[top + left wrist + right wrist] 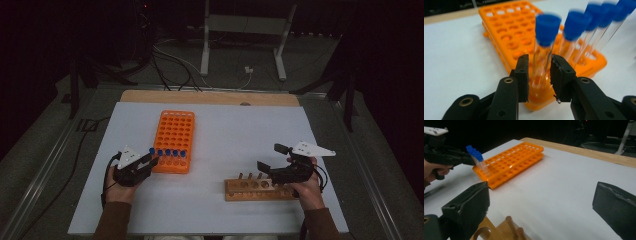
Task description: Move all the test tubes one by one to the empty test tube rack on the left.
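Fingers (523, 75) of the left gripper (539, 76) stand narrow on either side of the blue-capped tube (543, 53), upright in the orange rack (506, 32), not clearly clamping, while the right gripper (274, 159) gapes wide over the wooden rack (250, 190).

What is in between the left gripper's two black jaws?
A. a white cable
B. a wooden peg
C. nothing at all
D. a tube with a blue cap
D. In the left gripper view, the left gripper has its jaws on either side of a clear blue-capped tube standing in the orange rack.
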A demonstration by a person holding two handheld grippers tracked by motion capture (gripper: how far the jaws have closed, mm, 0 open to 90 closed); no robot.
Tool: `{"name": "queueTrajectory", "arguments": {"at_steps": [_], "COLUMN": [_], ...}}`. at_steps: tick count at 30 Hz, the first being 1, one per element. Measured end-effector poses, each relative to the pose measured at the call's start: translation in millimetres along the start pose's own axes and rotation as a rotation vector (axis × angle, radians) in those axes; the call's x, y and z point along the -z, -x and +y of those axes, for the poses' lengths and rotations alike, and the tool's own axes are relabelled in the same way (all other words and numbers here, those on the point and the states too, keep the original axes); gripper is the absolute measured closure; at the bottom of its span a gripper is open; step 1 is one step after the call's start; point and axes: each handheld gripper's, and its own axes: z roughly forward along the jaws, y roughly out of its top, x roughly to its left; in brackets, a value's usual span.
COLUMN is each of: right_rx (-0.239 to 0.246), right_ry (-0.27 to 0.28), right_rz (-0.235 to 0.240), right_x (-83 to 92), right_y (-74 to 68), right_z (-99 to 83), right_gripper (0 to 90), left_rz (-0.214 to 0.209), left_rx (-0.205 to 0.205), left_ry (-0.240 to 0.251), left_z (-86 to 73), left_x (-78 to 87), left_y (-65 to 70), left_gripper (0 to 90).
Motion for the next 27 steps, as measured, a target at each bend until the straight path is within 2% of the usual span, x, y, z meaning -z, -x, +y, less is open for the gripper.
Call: {"name": "queueTrajectory", "arguments": {"at_steps": [4,6,13,27], "right_rx": [0.0,-0.001,0.0,-0.003], "right_ry": [-0.005,-0.004,-0.003,0.006], "right_rz": [0.001,0.001,0.002,-0.001], "right_x": [-0.9,-1.2,-1.1,1.3], "right_y": [-0.6,-0.8,-0.1,1.5], "right_z": [-0.3,-0.2,-0.4,-0.7], "right_gripper": [1.2,1.2,1.2,1.2], "left_rz": [0.003,0.003,0.003,-0.005], "left_rx": [-0.003,-0.007,-0.016,-0.006], "left_ry": [0.031,0.022,0.0,-0.014], "left_z": [2.6,1.9,0.1,-2.1], "left_x": [4.1,3.7,1.9,0.6], "left_y": [-0.2,-0.1,1.4,0.8], "left_gripper": [72.9,76.7,77.3,76.6]}}
